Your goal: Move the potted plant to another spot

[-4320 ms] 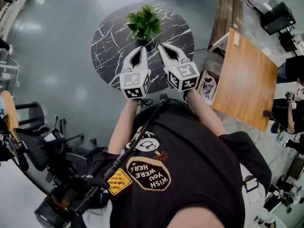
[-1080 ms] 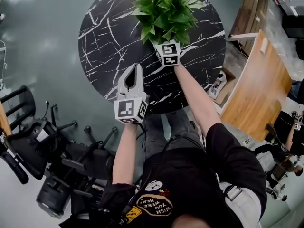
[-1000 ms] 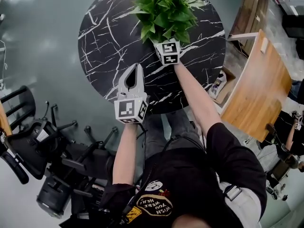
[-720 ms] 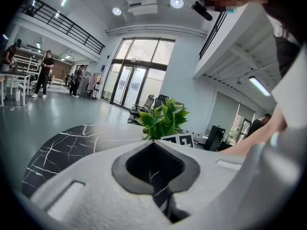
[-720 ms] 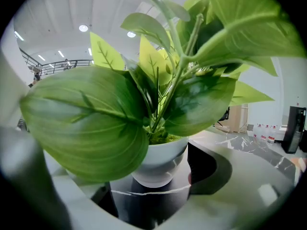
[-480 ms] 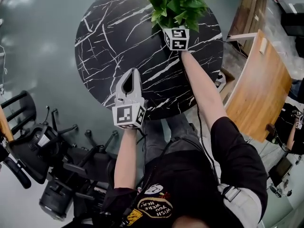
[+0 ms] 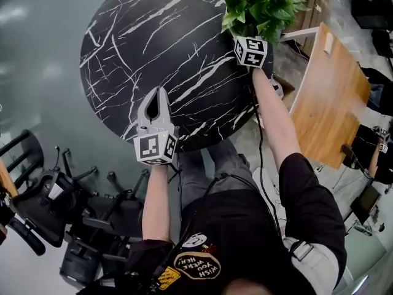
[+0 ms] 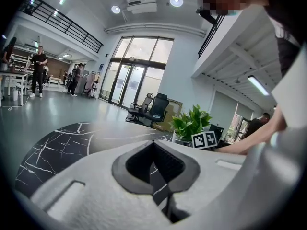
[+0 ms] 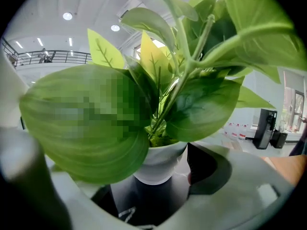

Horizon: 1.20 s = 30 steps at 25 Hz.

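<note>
Head view: round black marble table [image 7: 141,48], white veining, on a grey floor [image 7: 37,54].

Right gripper [image 7: 250,50] reaches out on an extended arm to the table's far right edge. Its marker cube sits just under the foliage of the potted plant [image 7: 261,5]. In the right gripper view the 2 jaws stand narrow on either side of the white pot [image 9: 160,162], closed on it, with leaves filling most of the frame. Dark veined tabletop shows below the pot. Cannot tell whether the pot's base touches the surface or hangs just above it.

The plant is at the rim nearest the wooden table [image 7: 328,97], well apart from the left gripper [image 7: 155,94].

Left gripper hovers over the near-left part of the tabletop, close to the person's body. Its jaws are together at the tips with nothing between them. In its own view the plant [image 8: 190,123] and the other gripper's marker cube show across the table.

Office chairs [image 7: 43,201] stand on the floor at lower left, beside the person.
</note>
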{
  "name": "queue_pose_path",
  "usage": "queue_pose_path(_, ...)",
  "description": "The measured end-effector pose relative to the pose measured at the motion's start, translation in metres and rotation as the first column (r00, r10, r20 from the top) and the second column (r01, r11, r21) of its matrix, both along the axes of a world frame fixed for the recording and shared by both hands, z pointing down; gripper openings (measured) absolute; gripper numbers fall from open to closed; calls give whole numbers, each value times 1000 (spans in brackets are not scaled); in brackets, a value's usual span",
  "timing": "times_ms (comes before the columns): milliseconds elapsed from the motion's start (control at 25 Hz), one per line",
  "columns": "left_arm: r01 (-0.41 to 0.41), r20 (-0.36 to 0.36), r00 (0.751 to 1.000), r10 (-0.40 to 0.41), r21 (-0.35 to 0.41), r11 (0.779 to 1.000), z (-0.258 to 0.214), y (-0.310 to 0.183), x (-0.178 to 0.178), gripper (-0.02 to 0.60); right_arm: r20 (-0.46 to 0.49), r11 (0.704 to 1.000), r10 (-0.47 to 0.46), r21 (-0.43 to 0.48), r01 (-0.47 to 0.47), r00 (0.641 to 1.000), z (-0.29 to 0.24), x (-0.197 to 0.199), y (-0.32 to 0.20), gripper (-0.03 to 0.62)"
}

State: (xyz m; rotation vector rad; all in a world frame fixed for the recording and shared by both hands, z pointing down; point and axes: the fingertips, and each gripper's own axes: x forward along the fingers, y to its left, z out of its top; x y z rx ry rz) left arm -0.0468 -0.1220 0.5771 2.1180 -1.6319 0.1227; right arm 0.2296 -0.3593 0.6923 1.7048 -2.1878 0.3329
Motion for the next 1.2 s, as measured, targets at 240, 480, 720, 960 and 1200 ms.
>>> queue_pose_path(240, -21, 4, 1000, 21, 7, 1000, -3, 11, 7, 3, -21, 1000, -11, -5, 11, 1000, -3, 35, 77, 457)
queue_pose_path(480, 8, 4, 1000, -8, 11, 1000, -8, 31, -10, 4, -25, 993, -121, -16, 120, 992, 4, -12, 132, 454)
queue_pose_path(720, 44, -6, 999, -44, 11, 999, -9, 49, -28, 4, -17, 986, -163, -22, 163, 986, 2, -55, 134, 453)
queue_pose_path(960, 80, -18, 997, -80, 6, 997, -6, 56, -45, 4, -29, 963, -268, -27, 268, 963, -3, -108, 124, 448)
queue_pose_path(1200, 122, -22, 992, -122, 10, 992, -9, 59, -66, 5, -28, 935, -354, -27, 353, 935, -7, -167, 108, 445)
